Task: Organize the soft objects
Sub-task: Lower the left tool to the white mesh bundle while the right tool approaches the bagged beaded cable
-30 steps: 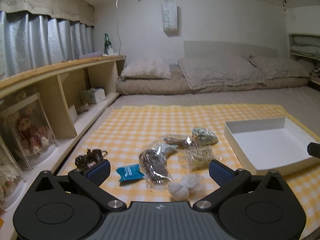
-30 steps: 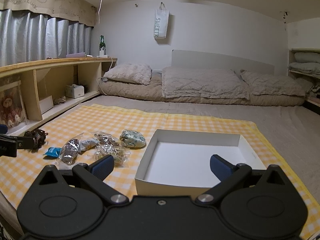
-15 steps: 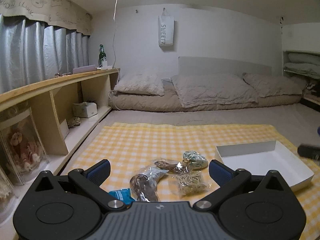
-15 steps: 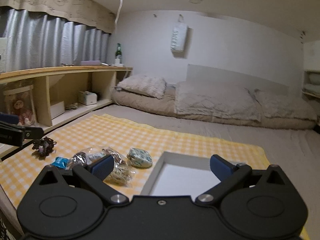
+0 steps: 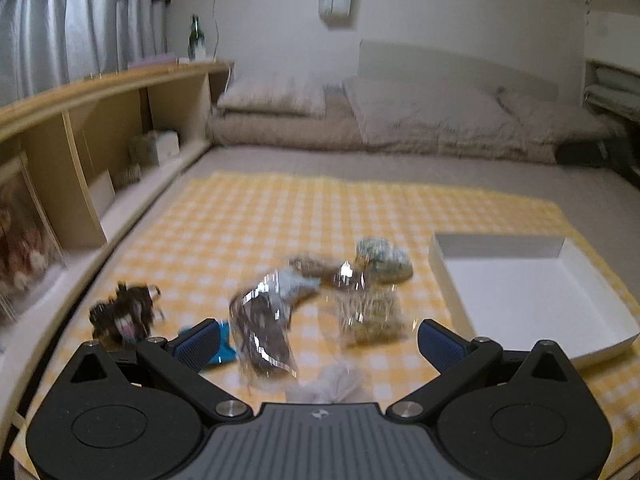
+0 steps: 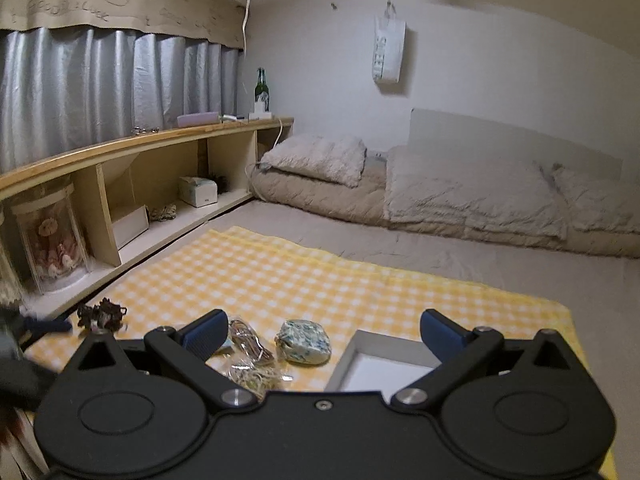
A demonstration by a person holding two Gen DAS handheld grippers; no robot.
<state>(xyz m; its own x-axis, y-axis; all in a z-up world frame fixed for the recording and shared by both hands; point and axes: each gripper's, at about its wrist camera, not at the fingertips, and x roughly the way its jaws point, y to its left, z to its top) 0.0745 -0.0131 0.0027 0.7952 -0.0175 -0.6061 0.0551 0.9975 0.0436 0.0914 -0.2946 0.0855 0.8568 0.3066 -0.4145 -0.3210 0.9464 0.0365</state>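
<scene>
L claw (image 5: 316, 340): wide, holding nothing, above the pile
R claw (image 6: 323, 332): wide, holding nothing
Soft bits: 7 on yellow cloth (image 5: 256, 216), 3 in clear bags (image 5: 262, 324)
Box (image 5: 532, 300): 1, white, beside pile, nothing inside

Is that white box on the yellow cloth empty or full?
Empty: the white box shows only its bare white floor; the soft things lie outside it.
</scene>
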